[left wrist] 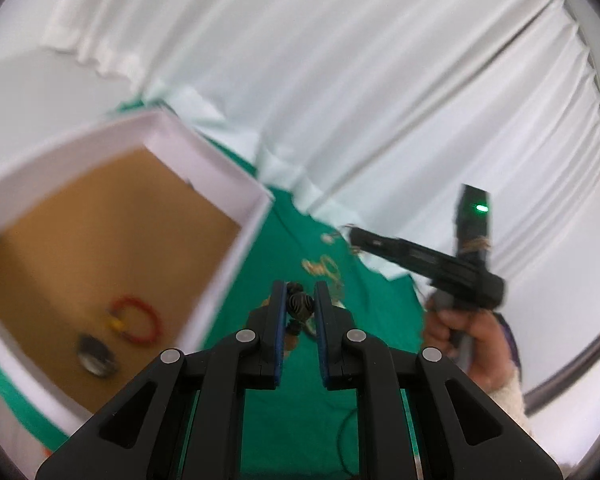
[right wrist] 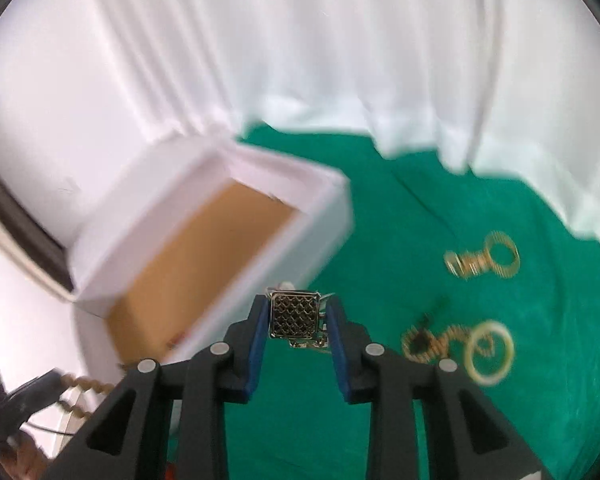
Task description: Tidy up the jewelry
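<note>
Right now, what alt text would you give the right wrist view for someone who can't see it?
The right claw grips a square gold lattice-patterned jewelry piece above a green cloth. A white box with a brown cardboard floor sits at left, and gold rings and chains lie scattered on the cloth at right, before a white curtain.

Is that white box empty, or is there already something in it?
Not empty. The left wrist view shows the white box open, with a red beaded bracelet and a dark oval piece lying on its brown floor.
</note>
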Action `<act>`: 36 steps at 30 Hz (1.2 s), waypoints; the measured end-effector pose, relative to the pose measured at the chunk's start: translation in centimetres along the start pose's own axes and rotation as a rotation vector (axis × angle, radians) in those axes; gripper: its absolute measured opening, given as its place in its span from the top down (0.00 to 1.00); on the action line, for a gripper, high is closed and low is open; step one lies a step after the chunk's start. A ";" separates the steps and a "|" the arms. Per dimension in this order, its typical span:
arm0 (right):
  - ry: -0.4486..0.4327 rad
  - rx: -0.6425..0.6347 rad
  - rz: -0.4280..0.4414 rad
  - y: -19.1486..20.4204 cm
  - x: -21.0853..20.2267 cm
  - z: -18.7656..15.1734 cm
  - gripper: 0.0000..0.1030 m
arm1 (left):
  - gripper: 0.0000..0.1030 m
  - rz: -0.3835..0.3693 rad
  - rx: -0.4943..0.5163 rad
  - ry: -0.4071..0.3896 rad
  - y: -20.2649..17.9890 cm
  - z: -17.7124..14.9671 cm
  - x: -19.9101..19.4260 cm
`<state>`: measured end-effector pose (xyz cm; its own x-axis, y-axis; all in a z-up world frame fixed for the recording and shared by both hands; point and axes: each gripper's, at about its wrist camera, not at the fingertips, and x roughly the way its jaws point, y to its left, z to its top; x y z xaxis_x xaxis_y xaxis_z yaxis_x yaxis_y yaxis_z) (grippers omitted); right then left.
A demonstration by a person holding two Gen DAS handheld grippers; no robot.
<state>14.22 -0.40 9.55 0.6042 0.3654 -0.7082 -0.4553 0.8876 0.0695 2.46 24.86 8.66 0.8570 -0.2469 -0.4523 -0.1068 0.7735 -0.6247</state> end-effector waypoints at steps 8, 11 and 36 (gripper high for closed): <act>-0.040 -0.139 0.153 8.5 1.6 2.7 0.71 | 0.89 0.232 -0.029 -0.049 6.7 2.9 -0.9; 0.006 -0.172 0.178 11.0 5.4 1.9 0.71 | 0.89 0.306 -0.060 -0.013 10.1 3.0 0.6; -0.072 -0.172 -0.153 2.2 3.7 -12.7 0.37 | 0.19 0.246 0.207 0.029 0.5 -5.8 4.6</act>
<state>7.11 -0.71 -1.84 0.7170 0.2554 -0.6486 -0.4562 0.8754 -0.1597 3.45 20.67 2.57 0.8030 -0.0519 -0.5937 -0.2016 0.9138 -0.3526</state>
